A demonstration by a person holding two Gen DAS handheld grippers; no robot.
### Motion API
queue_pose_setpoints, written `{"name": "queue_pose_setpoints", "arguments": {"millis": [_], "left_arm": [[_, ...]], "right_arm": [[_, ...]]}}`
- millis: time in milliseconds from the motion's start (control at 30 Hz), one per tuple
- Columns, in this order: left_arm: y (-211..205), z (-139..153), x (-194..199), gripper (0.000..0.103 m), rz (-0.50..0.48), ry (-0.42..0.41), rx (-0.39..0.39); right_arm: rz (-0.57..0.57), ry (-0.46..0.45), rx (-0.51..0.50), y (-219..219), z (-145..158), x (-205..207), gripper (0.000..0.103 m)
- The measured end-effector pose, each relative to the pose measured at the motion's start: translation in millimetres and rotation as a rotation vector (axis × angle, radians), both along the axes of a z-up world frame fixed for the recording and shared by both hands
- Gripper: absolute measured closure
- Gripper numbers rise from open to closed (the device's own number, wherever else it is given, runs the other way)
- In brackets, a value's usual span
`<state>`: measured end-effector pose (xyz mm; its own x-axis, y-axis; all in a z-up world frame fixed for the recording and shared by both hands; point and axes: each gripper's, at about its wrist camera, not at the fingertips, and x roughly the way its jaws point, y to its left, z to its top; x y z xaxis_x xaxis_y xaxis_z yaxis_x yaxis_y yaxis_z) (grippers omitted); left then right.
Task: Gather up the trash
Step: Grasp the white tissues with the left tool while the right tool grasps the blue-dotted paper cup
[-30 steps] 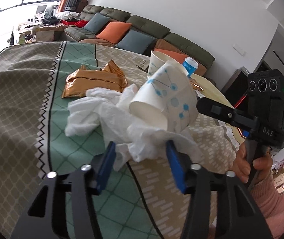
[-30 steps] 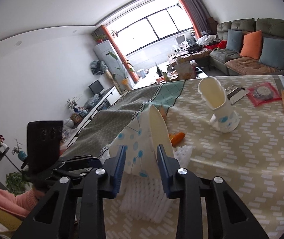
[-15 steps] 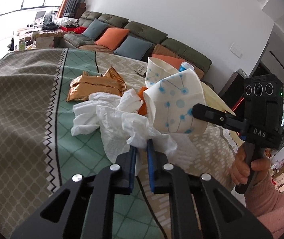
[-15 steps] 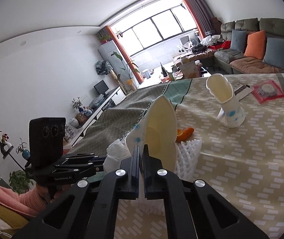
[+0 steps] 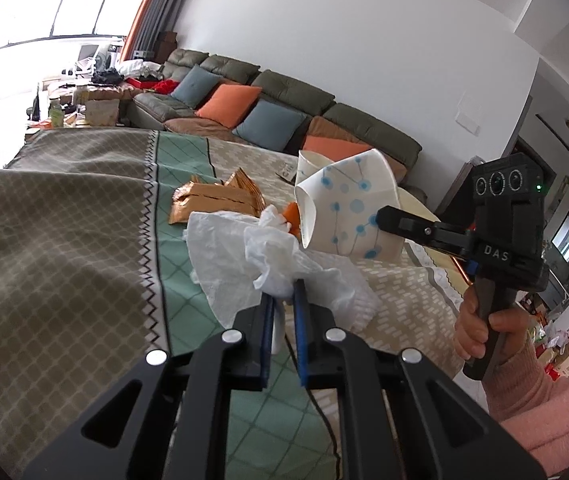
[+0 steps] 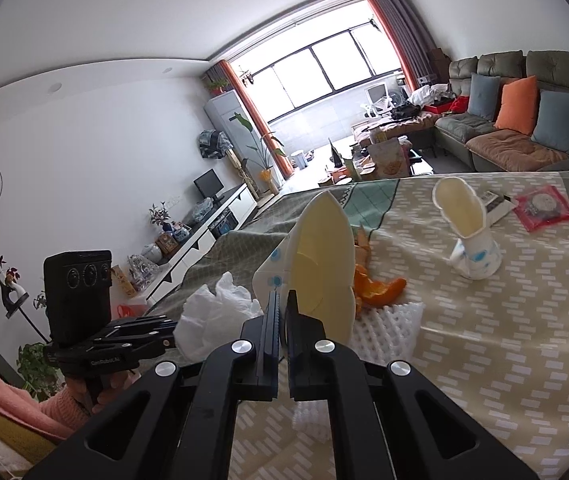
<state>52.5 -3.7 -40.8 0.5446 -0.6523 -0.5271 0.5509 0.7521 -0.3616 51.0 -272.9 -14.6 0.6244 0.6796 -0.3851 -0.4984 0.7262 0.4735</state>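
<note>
Orange peel [image 6: 380,294], foam net [image 6: 388,326] crowd centre; right cloth [image 6: 484,360] seemingly clear.

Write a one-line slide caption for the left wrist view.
Left gripper pinches crumpled white tissue while right gripper holds a squashed blue-dotted paper cup above the patterned tablecloth.

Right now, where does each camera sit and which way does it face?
Left wrist: on the left claw, facing the sofa; shows the tissue it pinches, plus the right claw and hand.
Right wrist: on the right claw, facing the window; shows its squashed paper cup and the left claw.
Shared: tissue, cup, orange peel.
</note>
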Motion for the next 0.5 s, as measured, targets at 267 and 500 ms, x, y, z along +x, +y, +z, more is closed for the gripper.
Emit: {"name": "queue_pose_setpoints", "arguments": {"millis": [267, 500], "left_arm": [[30.5, 5.8, -15.7, 0.092, 0.074, -0.017, -0.003], [66.2, 8.4, -25.0, 0.092, 0.175, -0.014, -0.015]], "right_arm": [[0.051, 0.001, -0.001, 26.9, 1.8, 6.0, 0.1], [0.119, 0.01, -0.006, 58.3, 3.6, 18.5, 0.1]]}}
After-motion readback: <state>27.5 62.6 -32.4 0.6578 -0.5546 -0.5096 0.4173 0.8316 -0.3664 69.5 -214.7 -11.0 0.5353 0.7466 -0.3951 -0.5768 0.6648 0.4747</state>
